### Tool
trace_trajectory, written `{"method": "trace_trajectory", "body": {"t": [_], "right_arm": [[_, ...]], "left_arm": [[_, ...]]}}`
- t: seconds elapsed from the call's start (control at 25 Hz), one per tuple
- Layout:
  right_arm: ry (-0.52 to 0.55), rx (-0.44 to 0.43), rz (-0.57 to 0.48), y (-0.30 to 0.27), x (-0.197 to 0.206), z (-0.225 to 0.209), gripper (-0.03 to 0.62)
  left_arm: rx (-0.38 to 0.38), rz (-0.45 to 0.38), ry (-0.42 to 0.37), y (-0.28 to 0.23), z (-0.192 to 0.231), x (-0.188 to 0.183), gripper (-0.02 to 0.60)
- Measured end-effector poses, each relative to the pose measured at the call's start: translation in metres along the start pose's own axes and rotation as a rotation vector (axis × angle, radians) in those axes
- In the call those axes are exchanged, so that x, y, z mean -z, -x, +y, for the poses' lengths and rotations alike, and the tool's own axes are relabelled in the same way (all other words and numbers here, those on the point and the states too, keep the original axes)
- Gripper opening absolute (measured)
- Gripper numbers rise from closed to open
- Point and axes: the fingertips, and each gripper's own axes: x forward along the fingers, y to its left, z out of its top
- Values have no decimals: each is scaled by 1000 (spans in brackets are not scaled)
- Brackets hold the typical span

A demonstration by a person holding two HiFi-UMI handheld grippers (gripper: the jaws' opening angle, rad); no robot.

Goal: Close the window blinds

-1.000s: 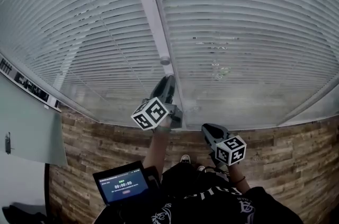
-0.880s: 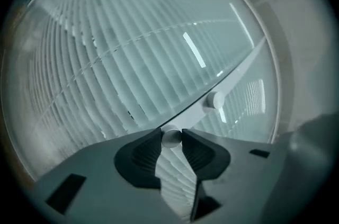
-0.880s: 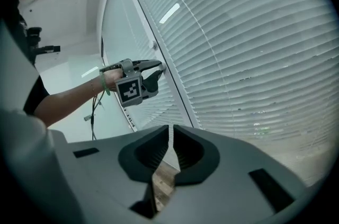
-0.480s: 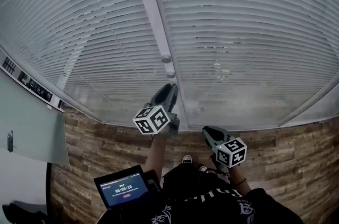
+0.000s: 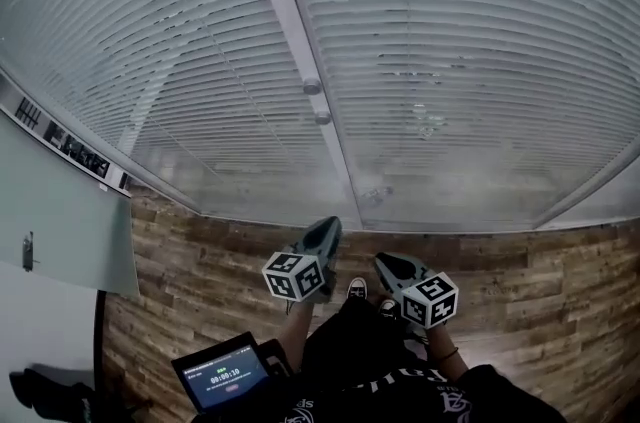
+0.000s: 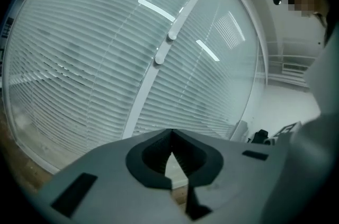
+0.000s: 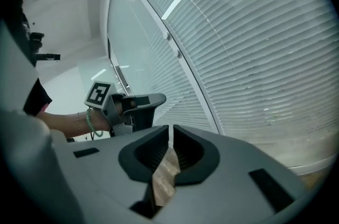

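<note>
Seeing both grippers on your screens?

Me: Yes. In the head view I have the left gripper (image 5: pixel 328 227) and the right gripper (image 5: pixel 384 261) side by side, low over the wooden floor (image 5: pixel 560 286). Both are well apart from the window blinds (image 5: pixel 460 61). The blinds hang down across both panes, on either side of the white window post (image 5: pixel 290 31).

Colleague: And the jaws? I can't read them from above.

Me: That takes the gripper views. The left gripper view shows its jaws have just been closing and now meet at the tips, with nothing between them. In the right gripper view I see the jaws a thin slit apart, also holding nothing.

Colleague: Anything one view gives that another doesn't?

Me: The right gripper view catches the left gripper from the side, with its marker cube (image 7: pixel 98 93) and a bead bracelet (image 7: pixel 89 122) on the wrist behind it. Only the head view shows me the small lit screen (image 5: pixel 225 373) at lower left. All three show the two round knobs (image 5: pixel 312 86) on the post.
</note>
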Motion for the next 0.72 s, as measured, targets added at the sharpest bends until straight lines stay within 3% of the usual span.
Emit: {"method": "trace_trajectory", "body": {"t": [0.24,0.36,0.56,0.72], "right_arm": [[-28,-8,-3,-9,14,11,40],[-6,-5,-8,-9,13,24,40],[100,33,7,-5,26,55,40],[69,113,-87,-17,47,94,40]], "left_arm": [[17,39,-107,35,-16,17,5],[41,49,-122,55,-22,26,5],[151,49,-132,85,-38,30,5],[252,39,-191,132,-29,40,5]]}}
